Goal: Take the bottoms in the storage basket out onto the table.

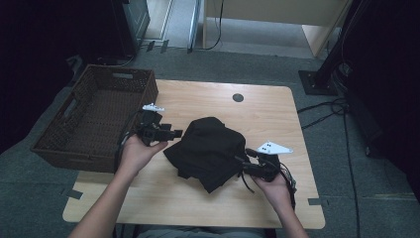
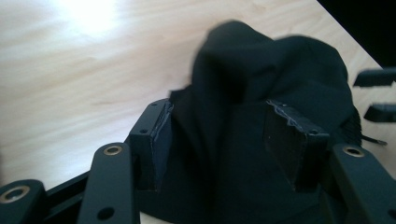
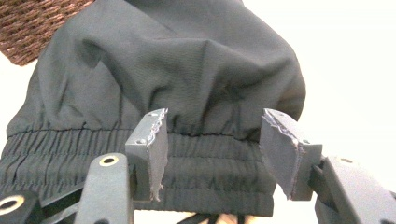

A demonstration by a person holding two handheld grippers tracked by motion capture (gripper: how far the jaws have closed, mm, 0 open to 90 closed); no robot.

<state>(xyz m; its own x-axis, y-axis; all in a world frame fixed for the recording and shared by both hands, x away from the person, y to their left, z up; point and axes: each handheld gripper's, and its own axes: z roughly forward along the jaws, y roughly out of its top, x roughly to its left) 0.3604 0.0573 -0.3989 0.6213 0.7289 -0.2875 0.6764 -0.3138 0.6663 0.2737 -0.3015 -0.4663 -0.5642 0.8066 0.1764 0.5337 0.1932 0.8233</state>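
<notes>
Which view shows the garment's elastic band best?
The right gripper view: the gathered band runs in close-up between its jaws. The high view and left gripper view give the garment as a dark heap, band indistinct.

Centre: the bunched black garment (image 1: 208, 151) blocks you.
Left: the wicker basket (image 1: 59, 144) walls that edge.
Far side: bare table (image 1: 257, 109), pass freely.
</notes>
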